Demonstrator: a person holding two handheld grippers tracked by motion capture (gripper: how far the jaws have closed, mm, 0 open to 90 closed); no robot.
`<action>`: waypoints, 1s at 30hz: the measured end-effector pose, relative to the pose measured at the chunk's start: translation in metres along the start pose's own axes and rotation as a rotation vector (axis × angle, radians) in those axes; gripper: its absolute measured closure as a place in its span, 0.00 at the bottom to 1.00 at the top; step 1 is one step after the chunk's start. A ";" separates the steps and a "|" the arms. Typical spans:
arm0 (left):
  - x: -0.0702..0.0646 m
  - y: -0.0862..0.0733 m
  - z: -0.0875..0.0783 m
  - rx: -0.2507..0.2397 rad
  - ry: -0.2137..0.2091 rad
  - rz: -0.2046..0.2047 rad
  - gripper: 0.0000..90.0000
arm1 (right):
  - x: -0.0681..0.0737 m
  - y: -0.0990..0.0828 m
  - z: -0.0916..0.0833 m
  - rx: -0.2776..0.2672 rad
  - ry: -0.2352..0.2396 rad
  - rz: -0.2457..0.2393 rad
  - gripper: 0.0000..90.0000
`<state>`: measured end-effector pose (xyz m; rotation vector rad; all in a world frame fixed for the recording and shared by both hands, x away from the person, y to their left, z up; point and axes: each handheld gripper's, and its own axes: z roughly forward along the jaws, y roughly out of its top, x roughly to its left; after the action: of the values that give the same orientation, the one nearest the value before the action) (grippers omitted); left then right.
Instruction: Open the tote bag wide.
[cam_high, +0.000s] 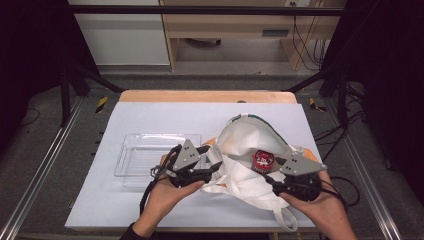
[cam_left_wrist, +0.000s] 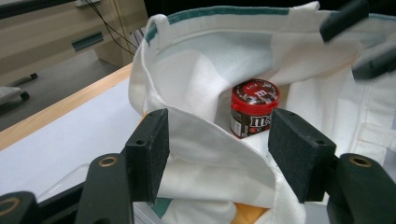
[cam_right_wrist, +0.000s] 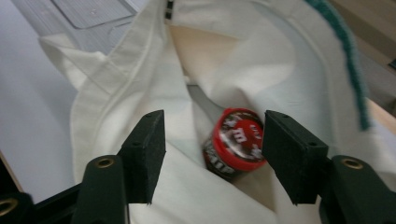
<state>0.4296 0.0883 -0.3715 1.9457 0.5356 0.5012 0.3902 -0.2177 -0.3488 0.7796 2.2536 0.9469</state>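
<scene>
We see a white cloth tote bag (cam_high: 250, 150) with a green-trimmed rim lying open on a table (cam_high: 150, 120) covered with a pale sheet. Inside the bag, near its middle, sits a small brown candy jar with a red lid (cam_high: 262, 160); the lid bears an "m" candy logo in both gripper views.

To the left of the bag lies a clear plastic tray (cam_high: 145, 150), just beside the bag's edge.

The left gripper (cam_high: 212, 156), held in the person's left hand (cam_high: 167, 192), sits at the bag's left edge. In the left gripper view its fingers (cam_left_wrist: 149, 149) stand apart, with a fold of the bag's cloth lying between them, and the jar stands beyond them inside the bag.

The right gripper (cam_high: 272, 181), held in the person's right hand (cam_high: 315, 205), sits at the bag's near right side. Its fingers (cam_right_wrist: 289, 154) are also spread open, and the jar lies between them, tilted, close to the right finger; we cannot tell whether they touch.
</scene>
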 end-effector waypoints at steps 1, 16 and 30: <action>-0.003 0.001 0.001 0.000 -0.019 -0.001 0.42 | -0.004 0.002 -0.004 -0.002 -0.018 -0.007 0.52; -0.033 -0.018 0.019 0.040 -0.010 0.034 0.37 | -0.061 0.004 0.006 0.030 -0.086 0.063 0.50; -0.039 -0.039 0.040 0.087 -0.028 0.025 0.58 | -0.074 -0.014 0.019 0.069 -0.083 0.089 0.62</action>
<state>0.4140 0.0523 -0.4275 2.0412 0.5234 0.4720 0.4485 -0.2685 -0.3505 0.9396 2.2046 0.8648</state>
